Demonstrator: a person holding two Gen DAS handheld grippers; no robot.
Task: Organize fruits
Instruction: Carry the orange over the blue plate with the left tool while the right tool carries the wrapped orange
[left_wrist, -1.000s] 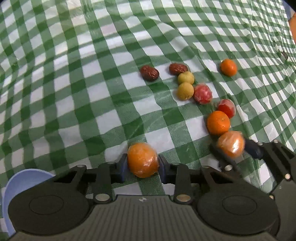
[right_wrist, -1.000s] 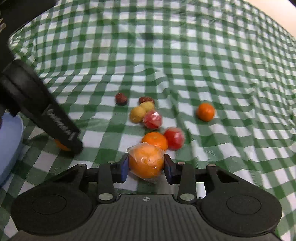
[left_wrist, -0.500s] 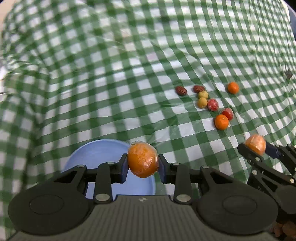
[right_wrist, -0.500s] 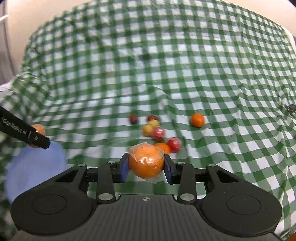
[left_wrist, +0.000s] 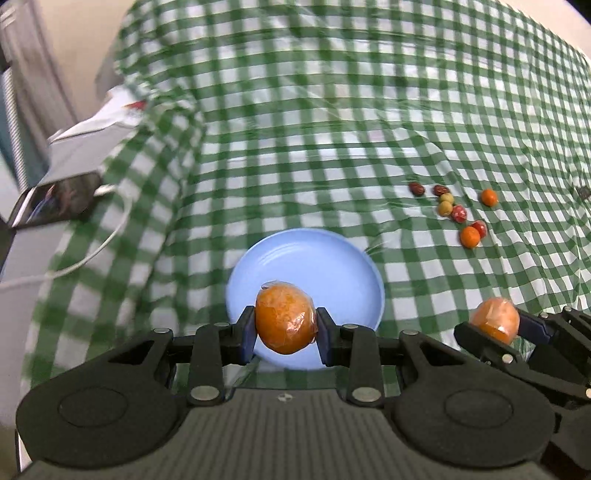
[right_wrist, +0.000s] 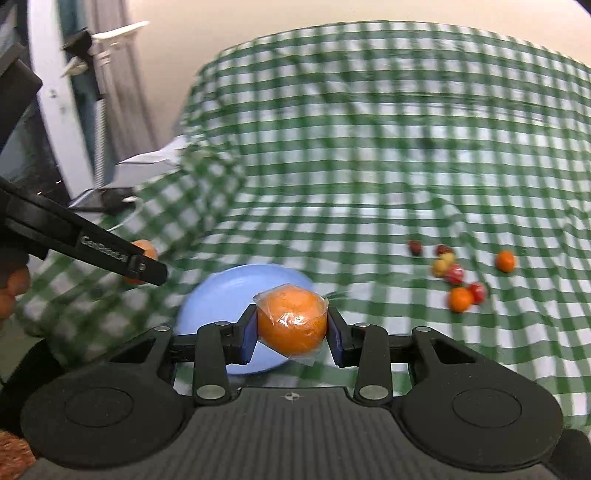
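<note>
My left gripper (left_wrist: 285, 330) is shut on a plastic-wrapped orange (left_wrist: 284, 315), held in the air above the near part of a blue plate (left_wrist: 332, 258). My right gripper (right_wrist: 291, 332) is shut on a second wrapped orange (right_wrist: 291, 321); it also shows at the lower right of the left wrist view, as the right gripper (left_wrist: 493, 325). The blue plate (right_wrist: 229, 291) lies empty on the green checked cloth. In the right wrist view the left gripper (right_wrist: 140, 262) reaches in from the left with its orange. A cluster of small fruits (left_wrist: 458, 214) lies far right.
The cluster holds two dark dates (right_wrist: 415, 247), yellow fruits (right_wrist: 439, 266), red fruits (right_wrist: 455, 274) and small oranges (right_wrist: 505, 260). A phone (left_wrist: 55, 199) with a white cable (left_wrist: 99, 251) lies on a grey unit beyond the table's left edge. The cloth (left_wrist: 332, 110) is wrinkled.
Both grippers have risen and moved left from the fruit cluster, each carrying its orange. The blue plate has come from the corner to under the left gripper.
</note>
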